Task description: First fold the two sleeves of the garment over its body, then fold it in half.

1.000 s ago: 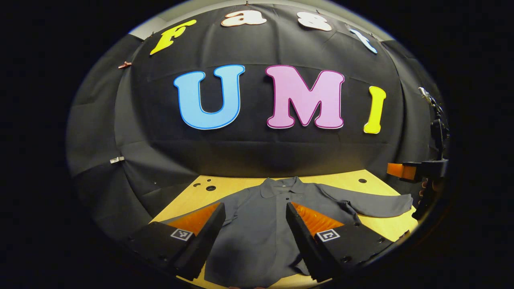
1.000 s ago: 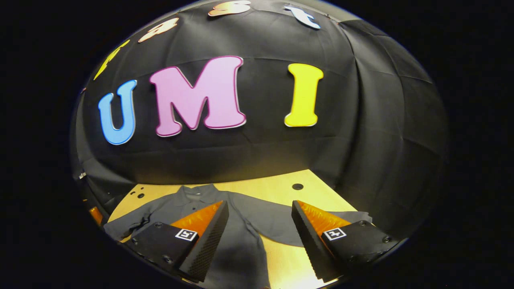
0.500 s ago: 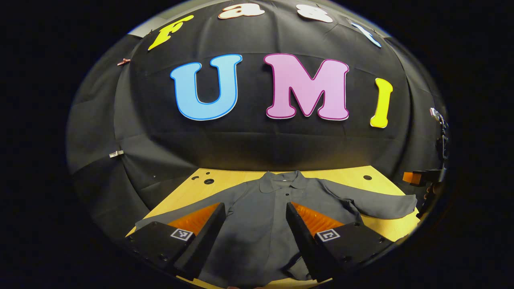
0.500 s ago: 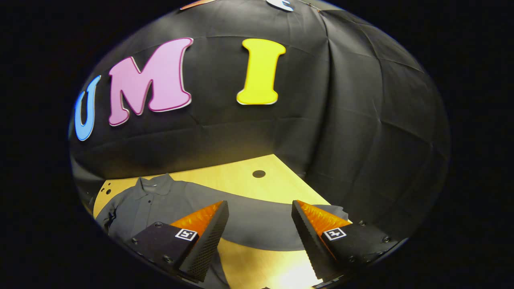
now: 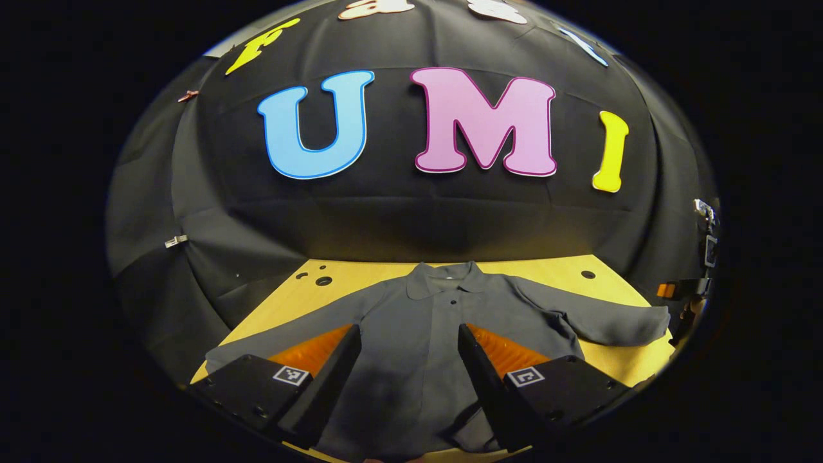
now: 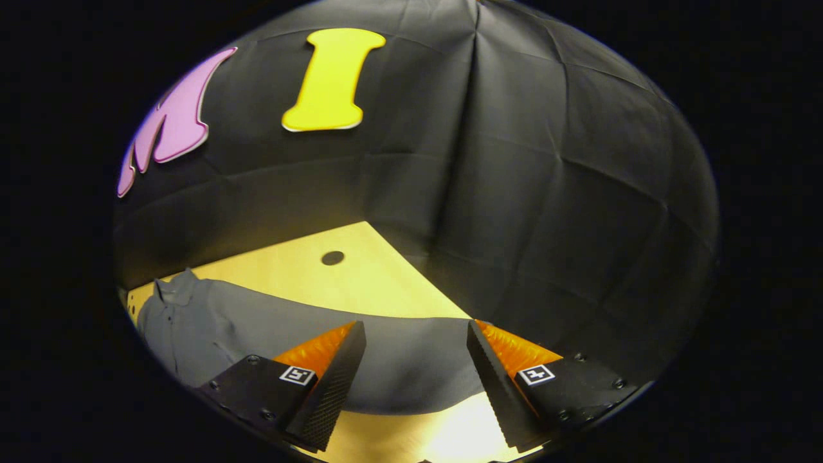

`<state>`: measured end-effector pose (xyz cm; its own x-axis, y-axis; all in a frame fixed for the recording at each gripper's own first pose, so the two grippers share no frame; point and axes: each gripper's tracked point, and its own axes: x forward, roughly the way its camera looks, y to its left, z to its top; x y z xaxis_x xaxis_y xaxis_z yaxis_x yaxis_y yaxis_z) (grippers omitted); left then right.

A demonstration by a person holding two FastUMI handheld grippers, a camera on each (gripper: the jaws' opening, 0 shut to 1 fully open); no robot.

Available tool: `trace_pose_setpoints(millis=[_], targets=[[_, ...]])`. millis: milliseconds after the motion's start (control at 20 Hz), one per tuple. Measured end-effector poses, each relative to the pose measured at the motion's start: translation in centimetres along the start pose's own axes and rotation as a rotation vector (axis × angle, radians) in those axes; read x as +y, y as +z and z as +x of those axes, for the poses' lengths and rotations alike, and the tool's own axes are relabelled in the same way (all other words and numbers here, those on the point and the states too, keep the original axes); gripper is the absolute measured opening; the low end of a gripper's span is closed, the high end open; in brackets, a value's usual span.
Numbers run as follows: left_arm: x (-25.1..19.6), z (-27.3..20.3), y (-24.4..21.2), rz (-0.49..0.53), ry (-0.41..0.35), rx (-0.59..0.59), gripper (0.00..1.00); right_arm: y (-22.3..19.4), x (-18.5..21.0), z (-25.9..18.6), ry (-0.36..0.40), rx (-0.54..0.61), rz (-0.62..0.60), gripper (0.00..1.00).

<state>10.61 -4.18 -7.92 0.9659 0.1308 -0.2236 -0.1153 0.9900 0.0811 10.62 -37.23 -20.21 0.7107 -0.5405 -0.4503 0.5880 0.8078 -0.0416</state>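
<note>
The right gripper (image 6: 416,360) has its fingers spread wide with nothing between them, and the same is true of the left gripper (image 5: 409,363): both are open and holding nothing. In the right gripper view the gap between the fingers frames the outer end of the right sleeve (image 6: 398,360), which lies flat across the table (image 6: 308,283); whether the fingertips are already touching the cloth or just above it is hard to say at this angle. In the left gripper view the fingers straddle the front of the shirt (image 5: 418,347), which is spread face up on the table with its collar (image 5: 445,283) toward the booth wall, the left sleeve (image 5: 283,337) running out past the left finger, and the other sleeve stretched toward the table's far edge.

The shirt looks like thin woven cloth: light, limp, and likely to sag and drag rather than hold a shape. It will probably slip if only a single loose layer is caught. The cuff end of each sleeve looks like the best place to pinch, both layers together, so the sleeve can be carried over the body without pulling the whole shirt askew.
</note>
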Motion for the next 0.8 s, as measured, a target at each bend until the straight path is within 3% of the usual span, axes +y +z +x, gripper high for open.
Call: trace_pose_setpoints(millis=[500, 800], targets=[[-1.8, 1.8, -1.5, 0.008, -0.021, 0.056, 0.96, -6.3, -3.5, 4.6, -0.087, 0.174, 0.015, 1.0], [-2.3, 2.6, -2.3, 0.006, -0.017, 0.085, 0.95, -7.8, -5.8, 6.5, -0.129, 0.229, 0.081, 0.98]])
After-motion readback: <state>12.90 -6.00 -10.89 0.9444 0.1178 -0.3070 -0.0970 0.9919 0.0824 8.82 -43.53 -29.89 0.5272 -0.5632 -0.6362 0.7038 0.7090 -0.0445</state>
